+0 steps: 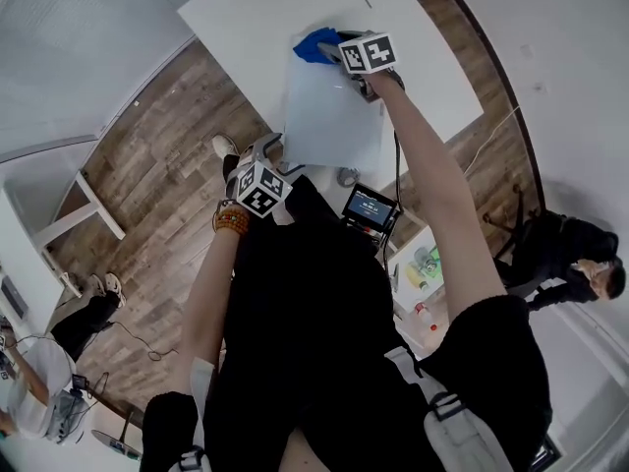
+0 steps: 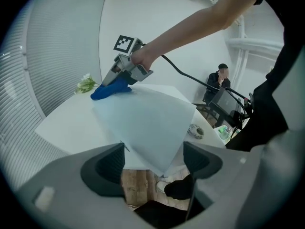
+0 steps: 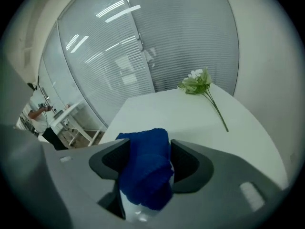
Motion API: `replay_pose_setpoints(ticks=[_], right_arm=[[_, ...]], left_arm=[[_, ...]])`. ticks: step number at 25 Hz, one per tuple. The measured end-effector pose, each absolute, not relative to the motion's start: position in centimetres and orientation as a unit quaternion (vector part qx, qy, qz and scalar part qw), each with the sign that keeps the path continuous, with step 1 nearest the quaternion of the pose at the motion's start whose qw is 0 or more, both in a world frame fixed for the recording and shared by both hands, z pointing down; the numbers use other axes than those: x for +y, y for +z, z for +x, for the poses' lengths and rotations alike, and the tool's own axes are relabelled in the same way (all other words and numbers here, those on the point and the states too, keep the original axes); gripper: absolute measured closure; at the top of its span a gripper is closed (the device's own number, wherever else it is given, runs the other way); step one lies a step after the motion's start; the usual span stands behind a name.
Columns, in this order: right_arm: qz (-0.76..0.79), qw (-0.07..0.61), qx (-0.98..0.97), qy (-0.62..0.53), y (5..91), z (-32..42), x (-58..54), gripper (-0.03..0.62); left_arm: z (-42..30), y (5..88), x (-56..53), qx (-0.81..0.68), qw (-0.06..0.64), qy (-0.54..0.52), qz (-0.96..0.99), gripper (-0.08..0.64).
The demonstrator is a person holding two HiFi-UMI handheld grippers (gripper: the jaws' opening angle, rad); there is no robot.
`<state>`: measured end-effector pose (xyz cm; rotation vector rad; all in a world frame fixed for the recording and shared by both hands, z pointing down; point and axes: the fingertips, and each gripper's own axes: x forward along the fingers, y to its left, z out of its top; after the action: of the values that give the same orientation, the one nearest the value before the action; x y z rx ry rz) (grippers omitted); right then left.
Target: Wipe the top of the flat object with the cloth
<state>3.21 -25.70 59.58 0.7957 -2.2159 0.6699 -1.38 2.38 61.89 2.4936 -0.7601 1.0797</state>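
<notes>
– Head view, stock-take, largest first. Entry one?
– Table (image 1: 246,18), white. It carries every item below.
– Entry two?
– Flat sheet (image 1: 329,116), pale, lying flat on the table. Its near corner sits just ahead of the left gripper (image 1: 265,153), and its far corner lies at the fingertips of the right gripper (image 1: 332,52).
– Left gripper, condition?
– Jaws apart, nothing between them. Its fingers (image 2: 107,168) touch neither sheet nor table, as far as I can see.
– Right gripper?
– Jaws stand wide. Cloth (image 3: 145,171), blue and bunched, fills the gap between the fingers and brushes both, but looks unsqueezed. Listed as loose, not gripped.
– Where does the cloth lie?
– At the sheet's far corner, partly off onto the table beyond.
– Smallest entry?
– Flower sprig (image 3: 198,82), on the table well beyond the right fingertips. No part of the job.
– Step in hand?
– My judgement: the cloth sits at one end of a stroke, unheld. Whether for pick-up or put-down, I cannot tell.
– Next move needs?
– If wiping goes on, the right gripper should close on the cloth, press it flat and draw it toward the near corner. The left fingers should steady that corner so the sheet does not slide.
</notes>
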Motion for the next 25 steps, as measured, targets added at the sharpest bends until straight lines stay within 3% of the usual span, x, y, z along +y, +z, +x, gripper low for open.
replay_pose_setpoints(ticks=[1,3,5,7,8,11,16,25], right_arm=[[0.310,0.344,-0.851,0.246,59.6,3.3,-25.9,0.282],[0.319,0.310,-0.865,0.232,58.1,3.5,-26.3,0.289],[0.315,0.248,-0.886,0.233,55.7,3.3,-26.6,0.331],[0.305,0.232,-0.900,0.208,54.5,3.2,-26.2,0.420],[0.296,0.246,-0.903,0.190,54.6,3.1,-25.9,0.440],[0.274,0.307,-0.897,0.163,57.1,2.9,-25.1,0.400],[0.256,0.396,-0.875,0.109,60.6,2.4,-24.9,0.404],[0.231,0.418,-0.876,0.070,60.9,1.8,-24.0,0.440]], left_arm=[[-1.5,61.9,2.4,-0.267,0.160,0.377,0.872,0.166],[-1.7,61.9,2.4,-0.270,0.160,0.374,0.873,0.167],[-1.9,61.8,2.1,-0.273,0.158,0.371,0.873,0.172],[-1.9,61.7,2.1,-0.272,0.155,0.373,0.874,0.173],[-1.7,61.7,2.2,-0.269,0.154,0.376,0.873,0.175],[-1.2,61.9,2.5,-0.258,0.149,0.389,0.872,0.176],[-0.8,62.3,2.8,-0.245,0.146,0.406,0.868,0.176],[-0.7,63.0,2.9,-0.231,0.154,0.422,0.863,0.175]])
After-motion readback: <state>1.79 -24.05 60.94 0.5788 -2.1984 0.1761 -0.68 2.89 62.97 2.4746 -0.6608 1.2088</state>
